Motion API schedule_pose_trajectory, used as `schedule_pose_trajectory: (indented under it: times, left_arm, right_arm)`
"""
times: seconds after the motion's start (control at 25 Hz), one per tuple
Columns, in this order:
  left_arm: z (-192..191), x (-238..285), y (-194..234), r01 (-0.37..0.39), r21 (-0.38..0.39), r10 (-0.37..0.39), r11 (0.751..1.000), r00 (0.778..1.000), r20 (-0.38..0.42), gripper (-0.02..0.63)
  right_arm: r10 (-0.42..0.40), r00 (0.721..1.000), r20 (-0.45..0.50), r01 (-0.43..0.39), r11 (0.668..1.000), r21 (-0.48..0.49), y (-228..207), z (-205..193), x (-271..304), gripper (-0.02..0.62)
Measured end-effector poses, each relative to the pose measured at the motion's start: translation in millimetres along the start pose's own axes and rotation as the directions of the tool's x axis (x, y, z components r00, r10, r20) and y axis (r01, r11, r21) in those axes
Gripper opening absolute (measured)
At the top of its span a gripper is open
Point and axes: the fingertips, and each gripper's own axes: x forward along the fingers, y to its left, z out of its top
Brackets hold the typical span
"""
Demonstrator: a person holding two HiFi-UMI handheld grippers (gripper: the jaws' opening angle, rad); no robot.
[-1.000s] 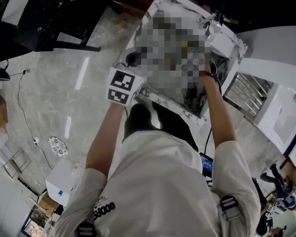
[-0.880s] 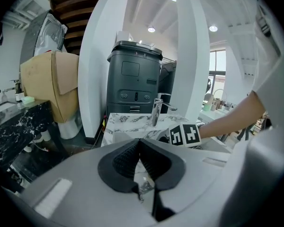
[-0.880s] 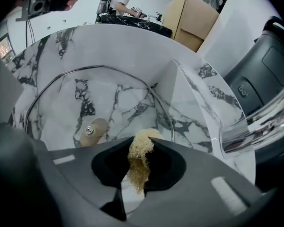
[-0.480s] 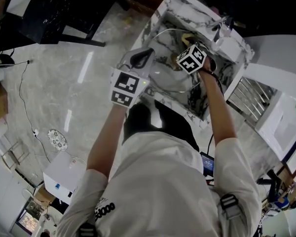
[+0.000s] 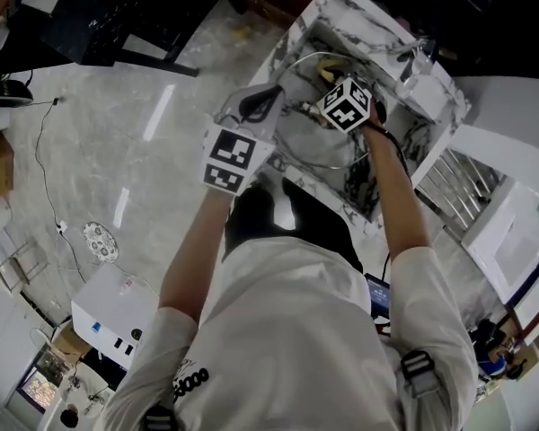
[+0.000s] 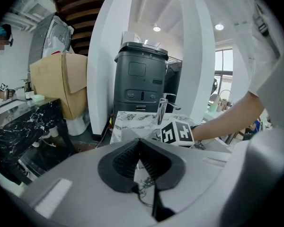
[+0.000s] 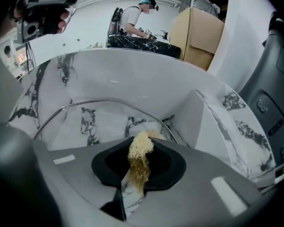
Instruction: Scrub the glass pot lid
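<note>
Since half a sec ago, not much has moved: the right gripper has crept a touch toward 12 o'clock in head view, and the left gripper has stayed on the lid's edge. The frame itself has slid a bit, so the sink sits slightly further toward 1 o'clock.

L claw is closed edge-on over the rim of the glass lid, at approx. the lid's 9 o'clock in head view. Marble veining shows through the glass between the pads. Probably held this way to brace the lid, tilted, inside the basin so it can't skate about under pressure.

R claw is clamped on a yellowish fibre scrubber, with a tuft sticking out past the pads and its tip by the lid's far side, approx. 2 o'clock. Touching the glass or just off it: can't tell.

Sink holds the lid w/ both claw tips reaching in. Nothing else made out in the basin, and water or suds can't be told. Tap stands on the rim at the far side.

Judgement: scrubbing is under way, w/ one tool steadying and the other rubbing.
</note>
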Motion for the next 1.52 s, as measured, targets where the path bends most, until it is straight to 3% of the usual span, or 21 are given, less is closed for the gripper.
schedule_pose_trajectory:
  times: [0.36, 0.72, 1.04, 1.52]
  left_arm:
    - [1.5, -7.8, 2.8, -0.019, -0.004, 0.019, 1.000, 1.000, 0.011, 0.009]
    - [2.4, -15.2, -6.0, -0.018, 0.005, 0.018, 1.000, 1.000, 0.020, 0.009]
    - [2.1, -22.3, -18.0, -0.002, 0.017, 0.002, 1.000, 1.000, 0.030, 0.009]
    - [3.9, -30.1, -40.8, 0.032, 0.042, -0.034, 0.999, 0.999, 0.042, 0.009]
  right_arm:
    - [0.144, 0.989, 0.033, -0.140, 0.985, -0.097, 53.3, 18.0, 1.7, 0.058]
    - [0.203, 0.978, 0.044, -0.195, 0.971, -0.140, 87.6, 15.2, -7.2, 0.058]
    - [0.226, 0.973, 0.032, -0.220, 0.965, -0.144, 114.7, 1.5, -17.9, 0.057]
    - [0.322, 0.946, -0.036, -0.324, 0.940, -0.103, 144.7, -32.0, -41.7, 0.057]
